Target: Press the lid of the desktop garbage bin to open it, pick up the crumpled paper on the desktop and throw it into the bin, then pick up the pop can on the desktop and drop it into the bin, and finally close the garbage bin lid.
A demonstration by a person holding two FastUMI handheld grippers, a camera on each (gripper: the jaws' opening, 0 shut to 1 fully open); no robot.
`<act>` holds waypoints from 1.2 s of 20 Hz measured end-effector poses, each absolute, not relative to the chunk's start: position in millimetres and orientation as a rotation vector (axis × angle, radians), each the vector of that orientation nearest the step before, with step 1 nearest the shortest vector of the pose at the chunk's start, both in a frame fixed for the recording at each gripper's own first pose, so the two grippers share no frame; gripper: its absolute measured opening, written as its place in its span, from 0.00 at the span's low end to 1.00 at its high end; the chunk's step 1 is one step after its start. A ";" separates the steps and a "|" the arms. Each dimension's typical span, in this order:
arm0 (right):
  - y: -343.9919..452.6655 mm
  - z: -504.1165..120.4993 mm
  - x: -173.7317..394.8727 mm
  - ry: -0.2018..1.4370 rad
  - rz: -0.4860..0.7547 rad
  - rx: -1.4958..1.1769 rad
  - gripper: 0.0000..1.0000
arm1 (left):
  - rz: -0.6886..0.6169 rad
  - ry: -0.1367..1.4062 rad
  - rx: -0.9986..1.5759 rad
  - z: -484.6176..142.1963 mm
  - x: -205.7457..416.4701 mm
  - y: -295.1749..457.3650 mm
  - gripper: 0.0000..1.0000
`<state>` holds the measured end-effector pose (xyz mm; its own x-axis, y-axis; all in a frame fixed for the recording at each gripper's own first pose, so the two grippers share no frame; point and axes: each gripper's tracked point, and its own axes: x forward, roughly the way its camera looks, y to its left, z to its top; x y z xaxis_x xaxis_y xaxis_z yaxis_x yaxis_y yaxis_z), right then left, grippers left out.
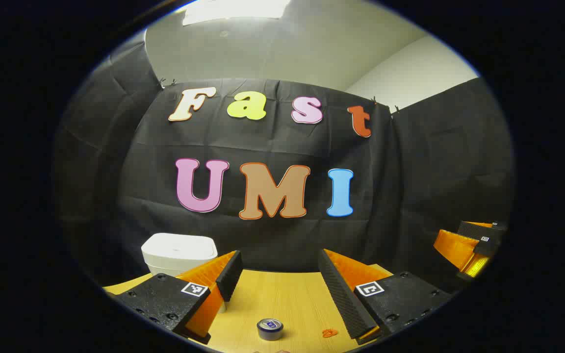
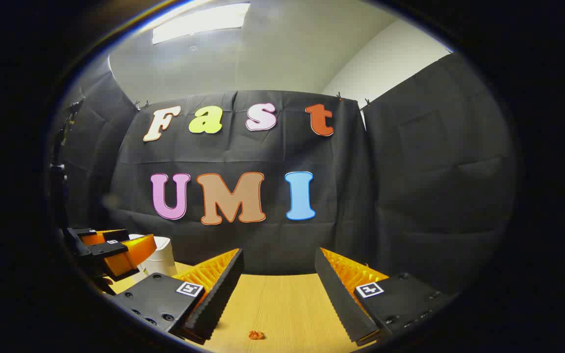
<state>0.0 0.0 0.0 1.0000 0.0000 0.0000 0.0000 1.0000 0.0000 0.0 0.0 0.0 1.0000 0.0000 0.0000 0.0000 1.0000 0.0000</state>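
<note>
A white desktop bin (image 1: pixel 179 251) with its lid down stands at the back left of the wooden table (image 1: pixel 282 299). The pop can (image 1: pixel 269 329) stands upright near the front, seen from above. A small orange crumpled paper (image 1: pixel 329 333) lies to its right. My left gripper (image 1: pixel 280 260) is open above the table with nothing between its fingers, and the bin sits behind its left finger. My right gripper (image 2: pixel 277 257) is open too and holds nothing. The crumpled paper (image 2: pixel 256 335) lies low between its fingers. The bin (image 2: pixel 159 259) shows at the left, partly behind the left gripper (image 2: pixel 111 250).
The black cloth wall closes the table at the back and on both sides. In the left gripper view the right gripper (image 1: pixel 469 245) hovers at the far right edge. Bare tabletop (image 2: pixel 287 304) lies ahead of the right gripper.
</note>
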 end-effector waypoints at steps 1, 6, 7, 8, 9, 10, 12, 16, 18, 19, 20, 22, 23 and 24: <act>1.1 0.1 -1.9 -0.002 0.008 0.001 0.96 | 0.001 -0.001 0.004 -0.2 -1.5 0.1 0.93; 1.2 3.5 -9.0 -0.012 0.019 0.004 0.97 | 0.002 0.002 0.010 0.9 -6.5 -3.2 0.93; 1.5 3.8 -9.5 -0.016 0.018 0.002 0.97 | 0.004 0.000 0.012 1.4 -7.8 -3.5 0.93; 2.6 4.6 -10.6 -0.018 0.020 -0.001 0.96 | 0.004 -0.003 0.012 2.8 -8.9 -3.5 0.92; 2.5 4.8 -12.7 -0.021 0.022 -0.003 0.96 | 0.004 -0.005 0.012 2.7 -9.9 -4.2 0.93; 2.9 5.8 -12.5 -0.023 0.024 -0.006 0.97 | 0.003 -0.005 0.015 4.1 -10.1 -4.5 0.93; 3.5 6.1 -14.9 -0.025 0.026 -0.006 0.97 | 0.004 -0.010 0.019 5.8 -12.0 -5.4 0.93; 0.1 7.0 -15.9 -0.030 0.021 0.003 0.96 | 0.003 -0.022 0.028 9.0 -13.4 -6.8 0.93; -0.1 6.6 -16.0 -0.028 0.019 0.002 0.97 | 0.003 -0.023 0.030 9.8 -15.2 -7.4 0.93; 0.3 6.5 -15.5 -0.028 0.020 0.002 0.97 | 0.002 -0.022 0.030 8.7 -14.3 -8.2 0.93; 0.6 5.9 -15.4 -0.027 0.021 0.001 1.00 | 0.003 -0.021 0.031 8.4 -14.4 -8.6 0.93; -0.6 6.1 -16.0 -0.029 0.022 0.000 0.97 | 0.005 -0.022 0.032 9.1 -15.8 -9.3 0.93; 0.0 5.8 -16.2 -0.029 0.022 -0.001 0.96 | 0.005 -0.023 0.032 8.8 -14.7 -9.4 0.93; -0.3 6.0 -15.7 -0.028 0.022 0.000 0.97 | 0.007 -0.023 0.032 9.1 -14.5 -9.5 0.93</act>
<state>-15.7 -0.3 6.0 0.9994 0.0224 0.0282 -0.0224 0.9997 -0.0008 -14.5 -9.5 9.1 0.9997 0.0062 0.0226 -0.0069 0.9995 0.0322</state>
